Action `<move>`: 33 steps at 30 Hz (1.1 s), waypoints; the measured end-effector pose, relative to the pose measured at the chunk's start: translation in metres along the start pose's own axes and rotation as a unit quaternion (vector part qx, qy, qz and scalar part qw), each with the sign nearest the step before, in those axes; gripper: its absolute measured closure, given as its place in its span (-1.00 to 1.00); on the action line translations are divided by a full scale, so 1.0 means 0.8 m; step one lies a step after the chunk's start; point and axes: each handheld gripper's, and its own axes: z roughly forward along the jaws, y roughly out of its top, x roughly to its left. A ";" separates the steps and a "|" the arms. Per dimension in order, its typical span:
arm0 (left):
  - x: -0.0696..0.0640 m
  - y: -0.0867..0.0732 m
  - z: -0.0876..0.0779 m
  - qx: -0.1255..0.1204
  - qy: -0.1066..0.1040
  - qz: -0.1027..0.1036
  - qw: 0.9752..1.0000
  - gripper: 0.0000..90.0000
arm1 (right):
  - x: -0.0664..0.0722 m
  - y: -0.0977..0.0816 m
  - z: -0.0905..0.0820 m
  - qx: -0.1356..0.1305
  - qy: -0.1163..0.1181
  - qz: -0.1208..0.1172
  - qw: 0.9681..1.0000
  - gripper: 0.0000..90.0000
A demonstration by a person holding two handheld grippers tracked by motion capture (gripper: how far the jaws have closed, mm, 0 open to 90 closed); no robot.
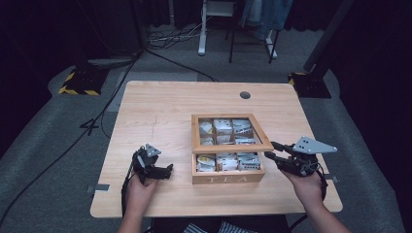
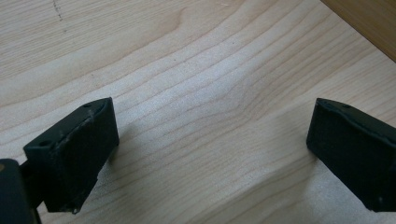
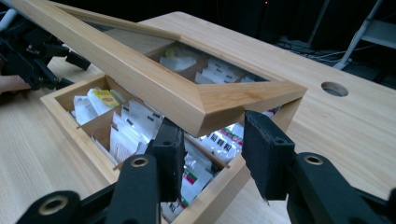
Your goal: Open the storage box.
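the tea box sits at the middle of the table, a little toward my side, with its framed lid raised part way, hinged along the far edge, so the near row of compartments with tea bags lies exposed while the back rows show through the lid's pane. i judge the lid is propped like that because my right gripper is under its front corner: the jaws stand moderately apart on either side of that corner, just below it, and i can't tell whether they actually pinch the wood or only bear it up. my left gripper rests low on the table just left of the box, jaws spread wide over bare wood, holding nothing. i read it as waiting there, free to steady the box or reach in.
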 end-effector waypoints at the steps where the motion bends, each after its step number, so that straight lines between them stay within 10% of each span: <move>1: 0.000 0.000 0.000 0.000 0.000 -0.001 1.000 -0.93 | -0.001 0.002 0.000 -0.002 -0.001 0.000 1.000 0.32; 20: 0.000 -0.001 -0.002 -0.002 0.000 -0.002 1.000 -0.89 | -0.016 0.044 0.003 -0.022 -0.017 -0.006 1.000 0.33; 33: 0.000 -0.001 -0.002 -0.003 0.001 -0.003 1.000 -0.88 | -0.040 0.068 0.014 -0.045 -0.005 0.037 0.998 0.31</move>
